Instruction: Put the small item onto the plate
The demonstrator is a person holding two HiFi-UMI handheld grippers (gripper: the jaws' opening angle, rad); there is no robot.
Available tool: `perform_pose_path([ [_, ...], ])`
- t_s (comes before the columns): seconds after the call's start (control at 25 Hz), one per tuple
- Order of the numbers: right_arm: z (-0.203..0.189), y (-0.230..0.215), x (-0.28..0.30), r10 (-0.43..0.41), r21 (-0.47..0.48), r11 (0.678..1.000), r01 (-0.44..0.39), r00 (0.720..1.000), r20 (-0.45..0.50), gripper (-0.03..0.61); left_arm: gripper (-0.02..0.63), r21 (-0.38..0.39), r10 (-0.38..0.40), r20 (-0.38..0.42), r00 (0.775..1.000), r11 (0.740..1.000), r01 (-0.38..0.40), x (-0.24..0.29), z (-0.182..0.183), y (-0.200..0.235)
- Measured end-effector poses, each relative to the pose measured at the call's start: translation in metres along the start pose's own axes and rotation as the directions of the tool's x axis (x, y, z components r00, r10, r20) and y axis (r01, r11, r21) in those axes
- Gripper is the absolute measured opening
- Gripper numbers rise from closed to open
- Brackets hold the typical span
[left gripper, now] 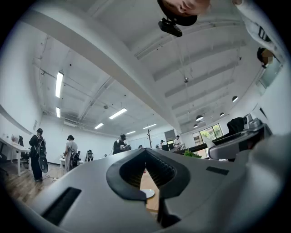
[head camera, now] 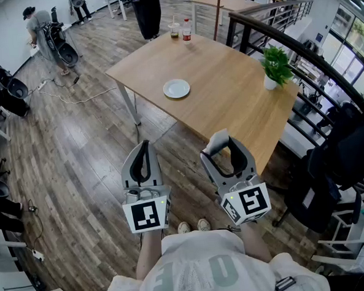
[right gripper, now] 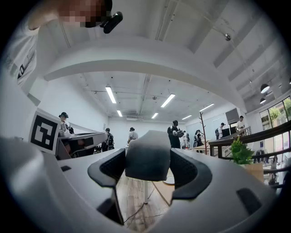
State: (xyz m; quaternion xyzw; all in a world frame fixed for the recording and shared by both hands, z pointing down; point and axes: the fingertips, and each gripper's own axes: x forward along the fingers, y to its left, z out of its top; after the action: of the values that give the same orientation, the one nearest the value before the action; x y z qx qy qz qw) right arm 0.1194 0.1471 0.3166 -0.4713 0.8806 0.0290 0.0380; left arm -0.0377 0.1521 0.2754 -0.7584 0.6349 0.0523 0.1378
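Observation:
My right gripper point(head camera: 224, 146) is held level in front of me, shut on the small item point(head camera: 217, 143), a grey blocky piece that fills the gap between its wide-set jaws. In the right gripper view the small item point(right gripper: 148, 154) hides much of what lies ahead of the right gripper point(right gripper: 148, 167). My left gripper point(head camera: 144, 146) is beside it on the left, tilted slightly up, its tips together with nothing between them; the left gripper point(left gripper: 145, 151) looks the same in its own view. The white plate point(head camera: 176, 88) lies near the wooden table's point(head camera: 228, 96) left edge, well beyond both grippers.
A potted plant point(head camera: 275, 65) stands at the table's right edge; a cup point(head camera: 175, 30) and a bottle point(head camera: 186, 31) stand at its far corner. A black railing point(head camera: 325, 65) and dark chairs point(head camera: 349, 156) are on the right. People stand at the back of the room.

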Motion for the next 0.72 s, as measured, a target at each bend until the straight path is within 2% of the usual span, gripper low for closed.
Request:
perform_pose_path([
  [0.72, 0.003, 0.014, 0.006, -0.018, -0.007, 1.0, 0.018, 1.0, 0.008, 0.319, 0.009, -0.024, -0.005, 0.021, 1.0, 1.0, 0.005, -0.003, 0.0, 0.019],
])
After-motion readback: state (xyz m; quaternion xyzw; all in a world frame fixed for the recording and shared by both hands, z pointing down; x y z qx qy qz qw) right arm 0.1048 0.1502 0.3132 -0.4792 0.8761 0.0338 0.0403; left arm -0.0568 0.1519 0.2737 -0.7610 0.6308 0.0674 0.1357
